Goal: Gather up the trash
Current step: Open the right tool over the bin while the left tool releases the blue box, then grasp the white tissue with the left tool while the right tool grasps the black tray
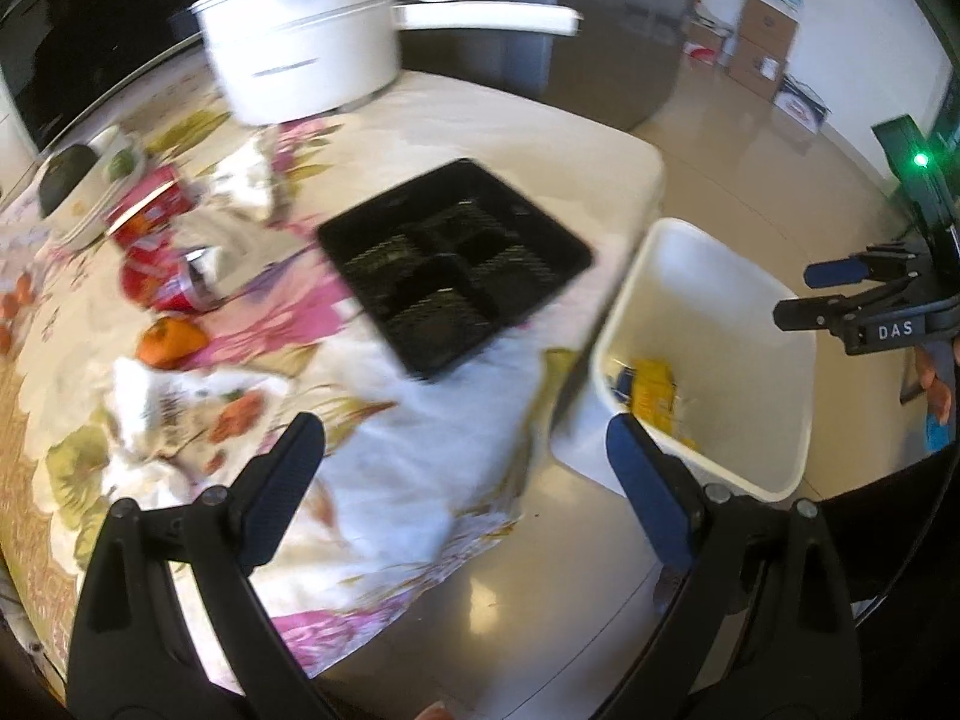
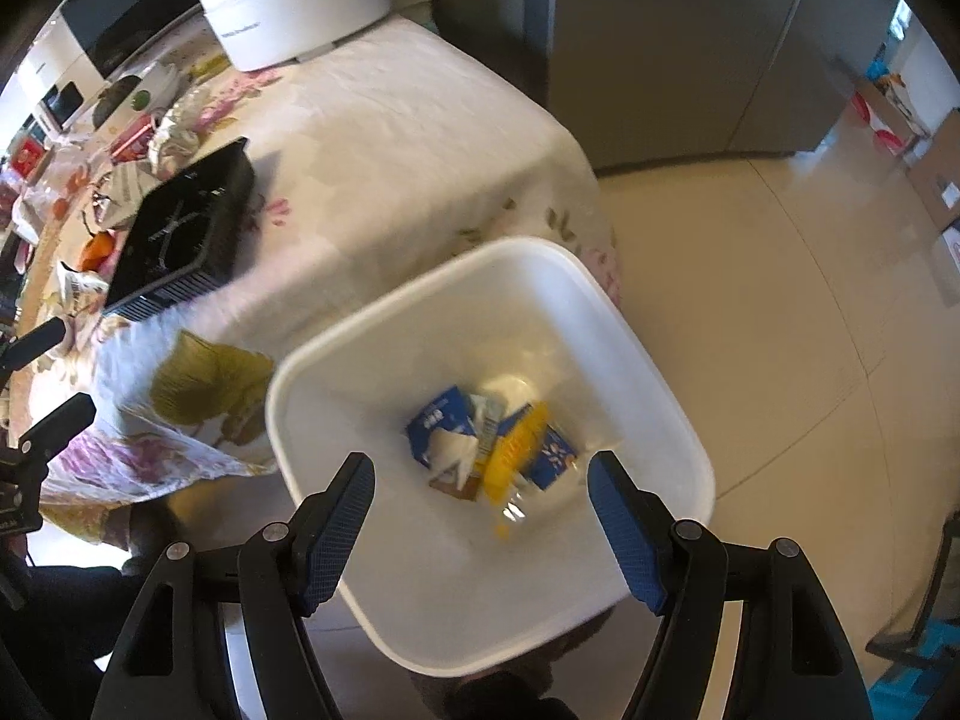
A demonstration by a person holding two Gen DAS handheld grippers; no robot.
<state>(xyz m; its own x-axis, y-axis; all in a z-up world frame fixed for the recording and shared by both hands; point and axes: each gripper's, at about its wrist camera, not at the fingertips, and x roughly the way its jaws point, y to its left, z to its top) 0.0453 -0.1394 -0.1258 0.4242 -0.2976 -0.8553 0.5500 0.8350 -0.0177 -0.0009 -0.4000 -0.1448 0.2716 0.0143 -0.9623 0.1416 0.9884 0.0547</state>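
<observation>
A white trash bin (image 1: pixel 774 360) stands on the floor beside the table's corner; it also shows in the right wrist view (image 2: pixel 336 372). Inside lie blue cartons (image 2: pixel 435 423), a yellow wrapper (image 2: pixel 516 450) and clear plastic. A black compartment tray (image 1: pixel 453 261) lies on the floral tablecloth (image 1: pixel 414 480), also seen from the right wrist (image 2: pixel 180 228). Crushed red cans (image 1: pixel 162 282) and crumpled paper (image 1: pixel 150 414) lie on the left of the table. My left gripper (image 1: pixel 465 450) is open and empty over the table's near edge. My right gripper (image 2: pixel 480 480) is open and empty above the bin, and shows in the left view (image 1: pixel 807 294).
A white pot (image 1: pixel 306 54) with a long handle stands at the table's far end. An orange fruit (image 1: pixel 171 342) and a plate (image 1: pixel 90 204) lie among the clutter at left. A grey fridge (image 2: pixel 690 48) stands behind the table. Cardboard boxes (image 1: pixel 765 42) sit on the floor.
</observation>
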